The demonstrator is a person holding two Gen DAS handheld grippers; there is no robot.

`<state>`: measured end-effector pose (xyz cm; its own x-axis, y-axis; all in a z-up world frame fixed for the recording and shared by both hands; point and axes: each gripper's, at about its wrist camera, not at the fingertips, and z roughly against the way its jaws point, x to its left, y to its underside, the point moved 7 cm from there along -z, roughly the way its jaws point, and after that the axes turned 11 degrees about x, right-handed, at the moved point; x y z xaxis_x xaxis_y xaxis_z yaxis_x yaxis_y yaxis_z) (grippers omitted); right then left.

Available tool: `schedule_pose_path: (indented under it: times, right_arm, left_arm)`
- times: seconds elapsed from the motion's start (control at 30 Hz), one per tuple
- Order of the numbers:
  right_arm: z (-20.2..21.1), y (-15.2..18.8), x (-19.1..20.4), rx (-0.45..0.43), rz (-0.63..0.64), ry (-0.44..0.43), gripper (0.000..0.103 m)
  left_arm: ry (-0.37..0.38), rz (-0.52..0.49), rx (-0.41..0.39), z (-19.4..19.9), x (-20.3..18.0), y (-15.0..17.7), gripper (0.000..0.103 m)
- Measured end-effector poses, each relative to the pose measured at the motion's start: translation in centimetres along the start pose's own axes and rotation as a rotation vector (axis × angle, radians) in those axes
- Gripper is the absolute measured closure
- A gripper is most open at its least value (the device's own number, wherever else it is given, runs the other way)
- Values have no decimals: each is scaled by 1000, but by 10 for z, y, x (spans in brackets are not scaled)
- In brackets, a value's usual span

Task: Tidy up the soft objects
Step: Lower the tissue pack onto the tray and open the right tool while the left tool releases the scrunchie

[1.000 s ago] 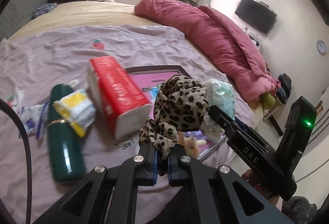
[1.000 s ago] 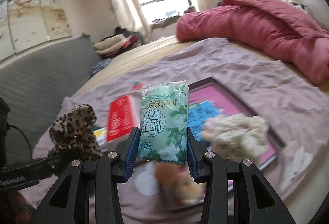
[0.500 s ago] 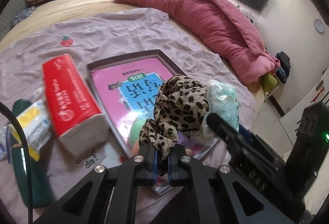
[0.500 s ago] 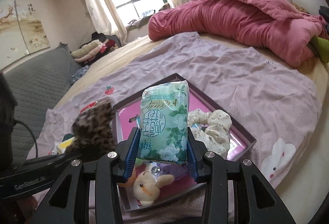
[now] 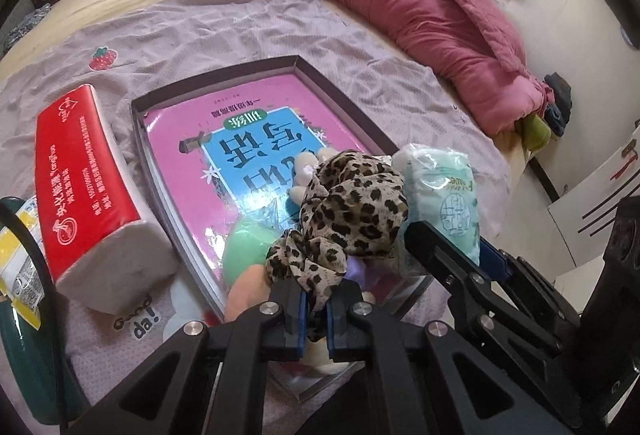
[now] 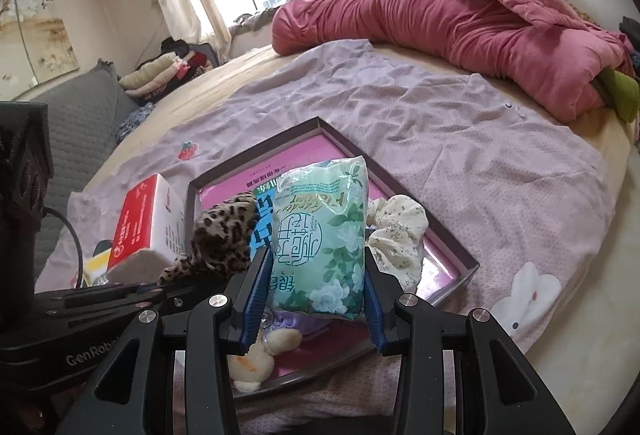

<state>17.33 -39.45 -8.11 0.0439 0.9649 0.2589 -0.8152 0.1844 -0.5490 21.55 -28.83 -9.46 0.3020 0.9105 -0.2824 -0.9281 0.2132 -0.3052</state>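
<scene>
My left gripper (image 5: 314, 309) is shut on a leopard-print scrunchie (image 5: 348, 211), holding it above the near end of a shallow dark box (image 5: 340, 91) with a pink and blue book inside. My right gripper (image 6: 316, 299) is shut on a green floral tissue pack (image 6: 320, 235), upright over the same box (image 6: 452, 235). In the right wrist view the scrunchie (image 6: 224, 231) hangs just left of the pack. A cream floral scrunchie (image 6: 396, 231) lies in the box, and a small plush toy (image 6: 256, 355) lies at its near end. A green ball (image 5: 244, 251) is partly hidden by the scrunchie.
A red tissue pack (image 5: 84, 191) lies left of the box on the lilac sheet (image 5: 220, 27). A dark green bottle (image 5: 20, 335) and a yellow packet (image 5: 16, 259) sit at the far left. A rolled pink duvet (image 5: 420, 7) runs along the bed's far side.
Both grippers moved over the box with their loads. The left one swung right, so the bottle and red pack slid to the left of its view. Both grips stayed shut.
</scene>
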Motion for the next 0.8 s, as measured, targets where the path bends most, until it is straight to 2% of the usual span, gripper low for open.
schedule_pose_path:
  times: [0.2,0.4,0.6,0.8]
  right_arm:
    - [-19,-4,1,52,21,-34,59]
    - [-43,2,8,156,52,-67,58]
    - [-46,4,7,165,44,-67,57]
    - [-39,2,4,136,24,-74,55]
  left_arm:
    - [-13,15,18,-7,5,-2,96]
    - [18,44,28,-7,12,-2,96]
    - [24,50,32,-10,14,-3,96]
    - [27,58,25,-10,16,-3,96]
